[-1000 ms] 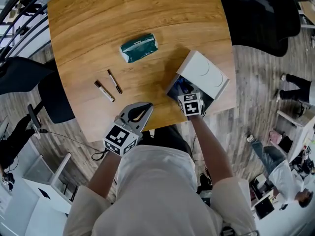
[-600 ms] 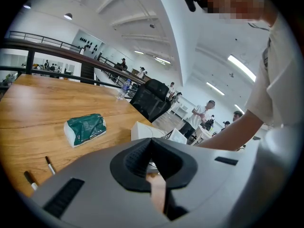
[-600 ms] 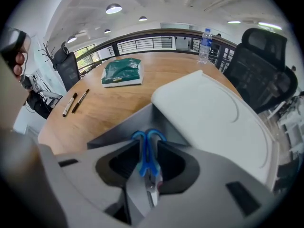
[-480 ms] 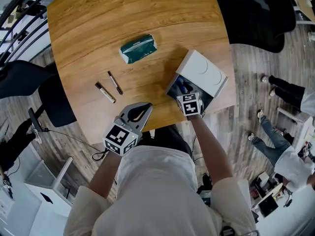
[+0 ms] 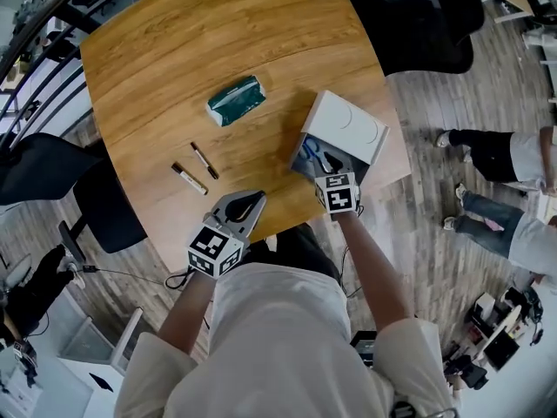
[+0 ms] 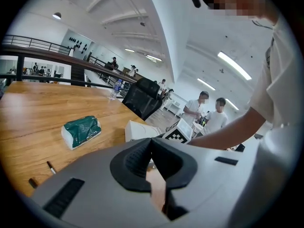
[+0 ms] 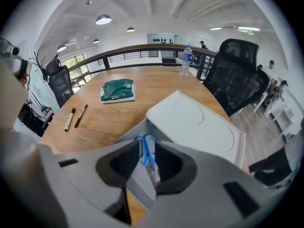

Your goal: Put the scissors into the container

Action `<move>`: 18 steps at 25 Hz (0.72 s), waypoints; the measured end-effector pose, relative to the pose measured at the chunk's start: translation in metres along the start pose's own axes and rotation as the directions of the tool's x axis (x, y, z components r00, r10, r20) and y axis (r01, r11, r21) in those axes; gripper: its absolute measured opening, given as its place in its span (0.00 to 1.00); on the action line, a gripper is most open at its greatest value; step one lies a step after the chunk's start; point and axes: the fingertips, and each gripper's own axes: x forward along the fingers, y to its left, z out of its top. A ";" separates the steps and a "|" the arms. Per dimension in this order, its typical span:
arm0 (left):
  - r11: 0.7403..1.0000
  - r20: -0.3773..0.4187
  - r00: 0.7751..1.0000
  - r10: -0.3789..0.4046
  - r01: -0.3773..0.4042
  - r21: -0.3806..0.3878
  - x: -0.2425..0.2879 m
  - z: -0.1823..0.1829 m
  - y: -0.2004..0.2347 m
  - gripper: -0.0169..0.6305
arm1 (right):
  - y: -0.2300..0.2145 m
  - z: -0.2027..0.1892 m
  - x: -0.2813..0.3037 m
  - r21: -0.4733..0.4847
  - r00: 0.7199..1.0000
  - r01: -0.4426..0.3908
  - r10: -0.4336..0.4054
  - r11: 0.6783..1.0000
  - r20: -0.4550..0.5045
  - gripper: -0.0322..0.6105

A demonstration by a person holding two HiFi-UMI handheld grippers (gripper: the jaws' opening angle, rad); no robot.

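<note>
The blue-handled scissors (image 5: pixel 312 151) lie inside the open white container (image 5: pixel 350 127) at the table's near right edge. My right gripper (image 5: pixel 333 178) is at the container's near rim. In the right gripper view the scissors (image 7: pixel 144 143) show in the narrow gap of my right gripper (image 7: pixel 147 148): handles pointing away, blades running back along the right jaw. The jaws stand a little apart, and grey container (image 7: pixel 194 125) wall shows beside the blades. My left gripper (image 5: pixel 251 201) rests shut and empty at the table's near edge, left of the container (image 6: pixel 141 129).
A green packet (image 5: pixel 236 100) lies mid-table, and two pens (image 5: pixel 189 178) lie to its near left. A water bottle (image 7: pixel 185 61) stands at the far edge. Black chairs (image 5: pixel 418 16) flank the table. People stand off to the right.
My right gripper has drawn back from inside the container toward me, and more of the scissors now shows in the box. The left gripper has stayed put.
</note>
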 end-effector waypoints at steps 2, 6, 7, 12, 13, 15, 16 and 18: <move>1.000 -0.007 1.000 -0.019 0.020 0.018 -0.001 0.000 -0.005 0.01 | -0.003 0.001 -0.014 0.020 1.000 0.020 -0.021 1.000 0.014 0.21; 0.997 -0.018 0.998 -0.060 0.061 0.053 -0.006 -0.002 -0.016 0.01 | -0.007 0.002 -0.044 0.068 0.996 0.067 -0.071 0.995 0.046 0.18; 0.995 -0.022 0.997 -0.072 0.073 0.063 -0.007 -0.001 -0.018 0.01 | -0.009 0.003 -0.052 0.082 0.995 0.078 -0.083 0.994 0.061 0.18; 0.986 -0.040 0.991 -0.124 0.128 0.103 -0.014 -0.003 -0.036 0.01 | -0.009 0.012 -0.102 0.137 0.983 0.109 -0.127 0.985 0.136 0.16; 0.985 -0.043 0.991 -0.129 0.133 0.111 -0.016 -0.002 -0.040 0.01 | -0.009 0.014 -0.114 0.144 0.979 0.111 -0.133 0.983 0.153 0.15; 0.983 -0.042 0.990 -0.132 0.136 0.124 -0.016 -0.001 -0.049 0.01 | -0.011 0.016 -0.140 0.152 0.972 0.113 -0.141 0.982 0.189 0.14; 0.982 -0.039 0.990 -0.132 0.136 0.129 -0.016 0.000 -0.054 0.01 | -0.011 0.017 -0.153 0.153 0.968 0.114 -0.144 0.982 0.205 0.13; 0.982 -0.033 0.991 -0.130 0.133 0.136 -0.015 0.002 -0.065 0.01 | -0.012 0.015 -0.178 0.157 0.961 0.112 -0.147 0.981 0.236 0.12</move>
